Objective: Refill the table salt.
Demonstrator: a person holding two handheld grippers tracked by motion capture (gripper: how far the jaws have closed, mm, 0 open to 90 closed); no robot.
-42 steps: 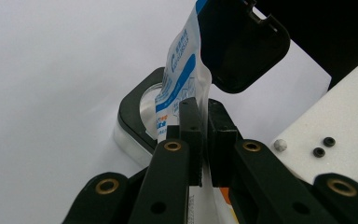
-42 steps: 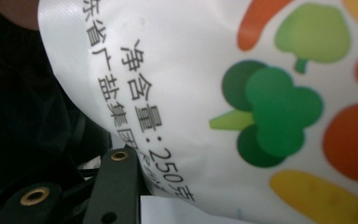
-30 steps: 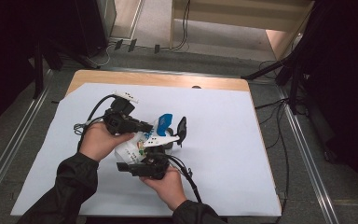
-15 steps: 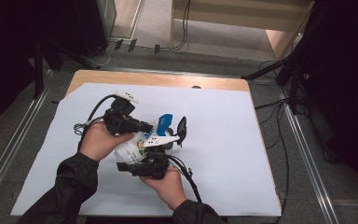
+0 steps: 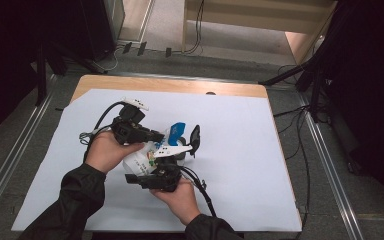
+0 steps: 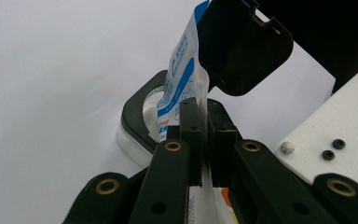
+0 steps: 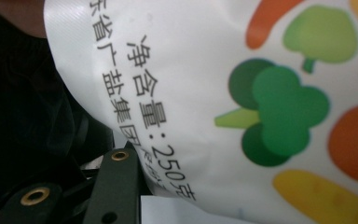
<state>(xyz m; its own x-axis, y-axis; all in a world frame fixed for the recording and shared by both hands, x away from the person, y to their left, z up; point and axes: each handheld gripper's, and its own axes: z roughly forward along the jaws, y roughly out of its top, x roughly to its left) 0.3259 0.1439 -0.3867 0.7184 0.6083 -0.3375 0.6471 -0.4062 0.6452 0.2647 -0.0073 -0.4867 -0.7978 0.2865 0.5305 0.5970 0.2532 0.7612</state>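
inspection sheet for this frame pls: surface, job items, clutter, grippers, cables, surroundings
Surface: white sheet on a wooden table.
Job's things: white-and-blue printed pouch, held up over a black-rimmed clear container whose lid stands open.
Clutter: nothing seen.
Grippers: left gripper shut on the pouch's edge; right gripper against the pouch's lower part, grip unclear.
Cables: one trails from each gripper; more lie on the floor.
Surroundings: grey floor, metal rails, dark stands.

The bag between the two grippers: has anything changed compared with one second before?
Nothing visibly changed. The left gripper stays shut on the bag edge, the right gripper remains against the bag, and the open black-lidded container lies where it was.
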